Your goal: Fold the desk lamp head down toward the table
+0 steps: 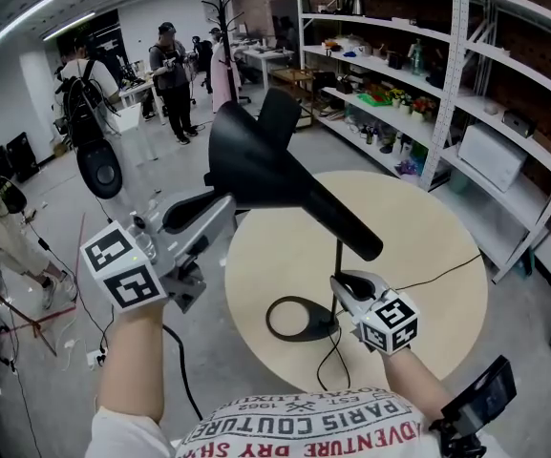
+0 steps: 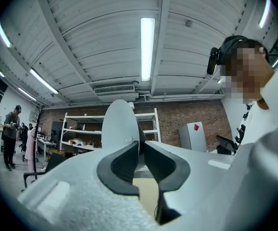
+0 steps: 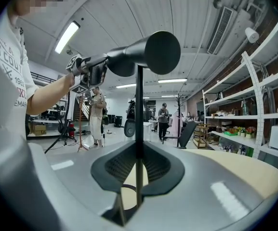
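A black desk lamp stands on the round beige table. Its wide cone head is raised at the left, and its thin stem rises from a ring base. My left gripper is shut on the rim of the head. In the left gripper view the head's pale edge sits pinched between the pads. My right gripper is shut on the stem low down, just above the base. The right gripper view shows the stem between the pads, with the head above and the left gripper at its far end.
The lamp's cable trails across the table to the right. White shelving full of items lines the right wall. Several people stand at the back left. A phone on a mount is at the lower right.
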The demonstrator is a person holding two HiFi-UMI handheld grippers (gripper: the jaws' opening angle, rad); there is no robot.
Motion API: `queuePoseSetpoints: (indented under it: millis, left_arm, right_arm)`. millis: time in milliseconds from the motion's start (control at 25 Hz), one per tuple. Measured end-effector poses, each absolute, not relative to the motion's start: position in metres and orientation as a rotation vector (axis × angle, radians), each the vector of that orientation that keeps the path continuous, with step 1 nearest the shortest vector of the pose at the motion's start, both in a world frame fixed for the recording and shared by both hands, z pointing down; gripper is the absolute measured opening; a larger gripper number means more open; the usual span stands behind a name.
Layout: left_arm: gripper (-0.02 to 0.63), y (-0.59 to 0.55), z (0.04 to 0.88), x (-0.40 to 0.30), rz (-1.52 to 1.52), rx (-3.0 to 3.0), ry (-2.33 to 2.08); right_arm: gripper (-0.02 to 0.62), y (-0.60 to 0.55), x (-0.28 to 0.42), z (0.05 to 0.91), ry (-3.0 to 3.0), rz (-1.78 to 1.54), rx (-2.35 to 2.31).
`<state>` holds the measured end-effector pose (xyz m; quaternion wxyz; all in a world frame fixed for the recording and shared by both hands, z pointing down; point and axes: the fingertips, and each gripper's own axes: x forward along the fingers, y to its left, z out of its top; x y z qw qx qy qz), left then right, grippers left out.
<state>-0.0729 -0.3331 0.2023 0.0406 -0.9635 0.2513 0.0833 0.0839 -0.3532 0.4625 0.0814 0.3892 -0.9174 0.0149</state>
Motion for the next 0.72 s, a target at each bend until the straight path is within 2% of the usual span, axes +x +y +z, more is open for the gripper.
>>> queuePoseSetpoints:
  millis: [720]
  left_arm:
    - [0.035,-0.331,0.219,-0.085,0.323,-2.980,0.814]
  right_arm:
    - [0.044,-0.349,0.081,0.462,-2.759,0.048,1.171]
